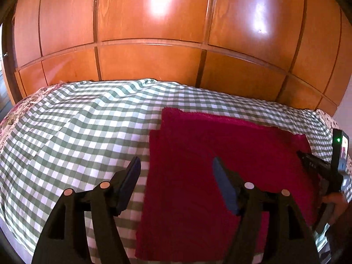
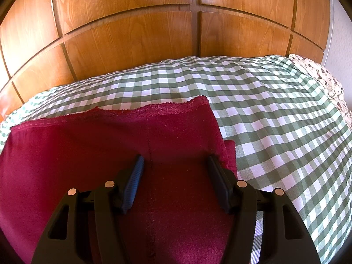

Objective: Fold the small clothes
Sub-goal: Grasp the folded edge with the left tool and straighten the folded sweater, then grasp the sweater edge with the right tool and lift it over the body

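A dark red garment (image 1: 220, 165) with a lace-trimmed edge lies flat on the green checked cloth (image 1: 77, 132); it also shows in the right wrist view (image 2: 110, 154). My left gripper (image 1: 176, 165) is open and empty, over the garment's left edge, one finger over the cloth and one over the garment. My right gripper (image 2: 175, 162) is open and empty, low over the garment's right part near a folded side (image 2: 230, 154). The right gripper's body (image 1: 325, 176) shows at the garment's right edge in the left wrist view.
The checked cloth (image 2: 275, 121) covers a bed with a flowered cover at its corners (image 2: 319, 72). A wooden panelled wardrobe (image 1: 154, 33) stands right behind the bed.
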